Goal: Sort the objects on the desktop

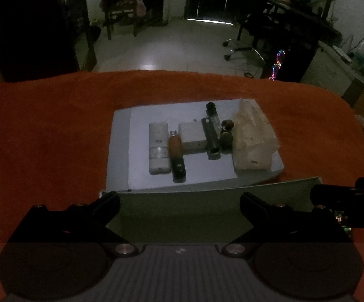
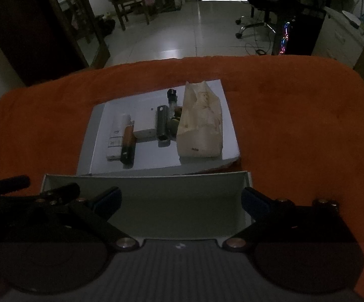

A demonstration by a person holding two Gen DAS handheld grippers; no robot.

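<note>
place: probably home | wooden chairs [image 1: 121,2], fireplace [image 1: 154,0], office chair [image 1: 252,30]

no readable text, marks on white remote [image 1: 158,148] and bag [image 1: 253,141] illegible

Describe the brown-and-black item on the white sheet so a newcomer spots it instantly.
On the orange cloth lies a white sheet carrying a row of small items. Near the row's left end, the brown-and-black stick lies lengthwise beside a white remote, seemingly touching it. It is the only two-tone piece: brown far half, black near half, and it reaches nearest the open box.
</note>
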